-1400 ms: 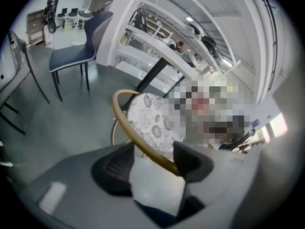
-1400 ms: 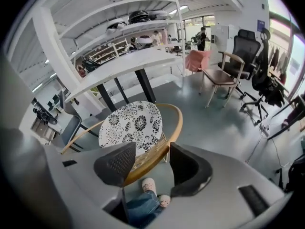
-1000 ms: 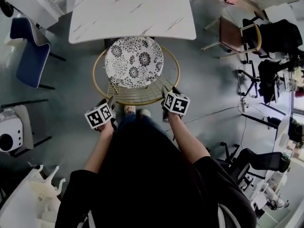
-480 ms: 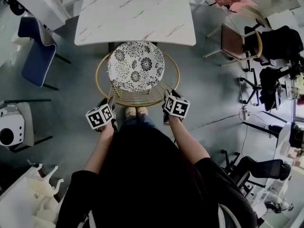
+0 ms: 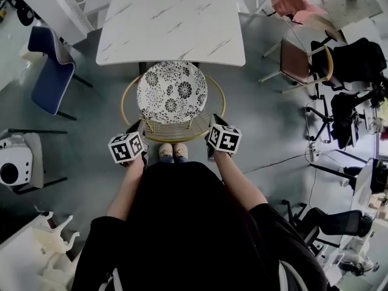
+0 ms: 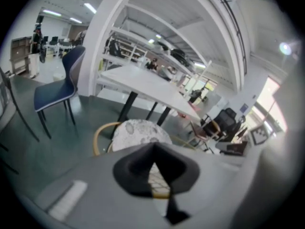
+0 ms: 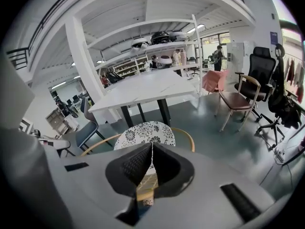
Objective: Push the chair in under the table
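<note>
The chair has a round black-and-white floral cushion (image 5: 173,91) on a gold wire frame (image 5: 174,131). Its front edge sits just under the near edge of the white marble table (image 5: 173,20). Both grippers hang just behind the chair's back rim, off it. My left gripper (image 5: 139,131) is shut with nothing between its jaws. My right gripper (image 5: 214,122) is shut and empty too. In the left gripper view the closed jaws (image 6: 153,150) point at the cushion (image 6: 138,130). In the right gripper view the closed jaws (image 7: 151,148) point at the cushion (image 7: 148,131) and table (image 7: 143,89).
The person's shoes (image 5: 173,151) stand right behind the chair. A blue chair (image 5: 51,65) is at the left. A brown armchair (image 5: 300,56) and black office chairs (image 5: 354,50) are at the right. A cable (image 5: 285,159) crosses the grey floor. White furniture (image 5: 36,247) lies at the lower left.
Both grippers have come off the sides of the chair's back rim and drawn back a little. The shoes show fully behind the chair now.
</note>
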`<state>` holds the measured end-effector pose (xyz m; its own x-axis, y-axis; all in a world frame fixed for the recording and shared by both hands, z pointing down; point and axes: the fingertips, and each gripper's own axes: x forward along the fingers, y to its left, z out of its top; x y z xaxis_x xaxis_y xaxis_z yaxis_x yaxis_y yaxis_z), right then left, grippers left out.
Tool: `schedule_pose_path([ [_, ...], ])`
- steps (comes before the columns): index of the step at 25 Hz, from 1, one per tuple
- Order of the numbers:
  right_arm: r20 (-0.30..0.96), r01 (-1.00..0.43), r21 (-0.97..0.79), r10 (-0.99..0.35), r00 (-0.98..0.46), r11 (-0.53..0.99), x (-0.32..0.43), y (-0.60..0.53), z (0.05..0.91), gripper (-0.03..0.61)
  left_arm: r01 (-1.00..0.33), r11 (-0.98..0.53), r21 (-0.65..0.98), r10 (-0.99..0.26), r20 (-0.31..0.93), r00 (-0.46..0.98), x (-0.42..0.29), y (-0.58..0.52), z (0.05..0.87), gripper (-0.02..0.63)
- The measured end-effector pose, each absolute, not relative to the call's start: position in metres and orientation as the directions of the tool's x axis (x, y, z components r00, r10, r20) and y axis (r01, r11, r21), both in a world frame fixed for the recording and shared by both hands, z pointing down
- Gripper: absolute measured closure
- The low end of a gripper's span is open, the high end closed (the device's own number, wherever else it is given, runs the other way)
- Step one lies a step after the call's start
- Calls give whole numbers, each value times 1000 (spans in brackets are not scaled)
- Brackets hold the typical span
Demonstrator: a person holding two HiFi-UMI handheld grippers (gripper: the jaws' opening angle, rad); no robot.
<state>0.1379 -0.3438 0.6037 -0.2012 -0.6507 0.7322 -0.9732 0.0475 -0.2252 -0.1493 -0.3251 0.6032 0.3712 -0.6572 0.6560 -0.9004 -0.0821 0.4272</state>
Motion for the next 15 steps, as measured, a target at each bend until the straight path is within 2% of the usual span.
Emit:
schedule_pose_path([
  [7, 628, -966, -233, -740, -240, 116, 129, -375, 544, 557, -902, -224, 369, -739, 540, 404, -127, -361, 534, 606],
  [15, 417, -956, -196, -865, -281, 216, 113, -407, 441, 557, -905, -373, 203, -829, 366, 423, -103, -393, 429, 606],
])
